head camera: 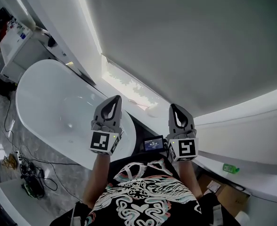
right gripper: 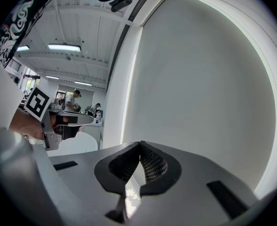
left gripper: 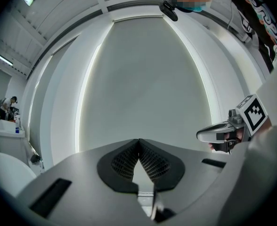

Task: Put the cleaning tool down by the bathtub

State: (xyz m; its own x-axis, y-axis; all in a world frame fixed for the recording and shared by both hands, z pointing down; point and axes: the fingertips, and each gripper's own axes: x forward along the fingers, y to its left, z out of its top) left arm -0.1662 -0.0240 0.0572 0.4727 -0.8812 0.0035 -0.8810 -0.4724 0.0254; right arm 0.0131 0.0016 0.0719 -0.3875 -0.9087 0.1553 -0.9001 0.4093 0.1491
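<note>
My left gripper (head camera: 113, 100) and right gripper (head camera: 175, 108) are held up side by side in front of the person's chest, both pointing at a plain grey-white wall. In the left gripper view the jaws of the left gripper (left gripper: 138, 141) meet at the tips with nothing between them. The right gripper (right gripper: 140, 144) looks the same in its own view, shut and empty. A white oval bathtub (head camera: 46, 108) lies below and to the left of the left gripper. A small green object (head camera: 231, 168) rests on a white ledge at the right; I cannot tell what it is.
A small device with a lit screen (head camera: 153, 144) sits between the two grippers. Cables and a power strip (head camera: 29, 175) trail over the marble floor left of the tub. A white cabinet (head camera: 20, 42) stands at the far left, and a cardboard box (head camera: 229, 197) lies lower right.
</note>
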